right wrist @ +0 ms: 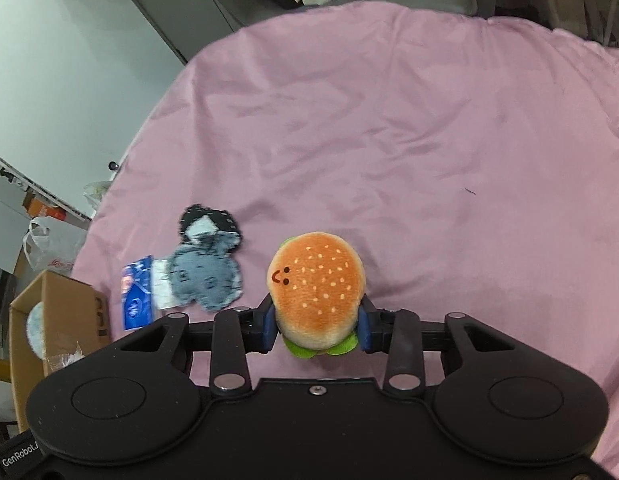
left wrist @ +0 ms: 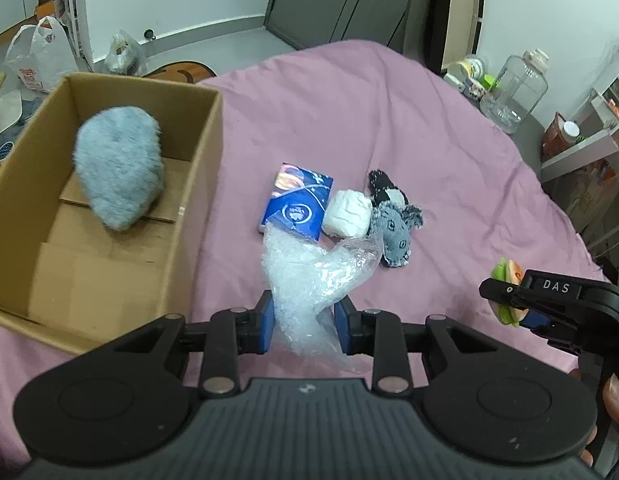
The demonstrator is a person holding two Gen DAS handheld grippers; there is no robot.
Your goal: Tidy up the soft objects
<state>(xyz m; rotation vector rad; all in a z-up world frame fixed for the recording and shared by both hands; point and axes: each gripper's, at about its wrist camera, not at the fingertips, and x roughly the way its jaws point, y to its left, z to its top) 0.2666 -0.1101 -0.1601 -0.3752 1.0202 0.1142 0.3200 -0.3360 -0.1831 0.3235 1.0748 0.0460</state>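
My left gripper (left wrist: 305, 322) is shut on a crumpled sheet of clear bubble wrap (left wrist: 317, 280), held just above the pink bedsheet (left wrist: 389, 128). My right gripper (right wrist: 318, 326) is shut on a plush hamburger (right wrist: 317, 284); it also shows in the left wrist view (left wrist: 509, 276) at the right. A cardboard box (left wrist: 201, 184) stands at the left with a fluffy grey-blue plush (left wrist: 119, 168) inside. On the sheet lie a blue tissue pack (left wrist: 297, 202), a white rolled cloth (left wrist: 347, 214) and a grey knitted sock toy (left wrist: 395, 224).
A clear plastic jar (left wrist: 513, 92) and small containers stand on the floor beyond the bed's far right. Shelves (left wrist: 581, 148) stand at the right. White plastic bags (left wrist: 41, 56) lie on the floor behind the box.
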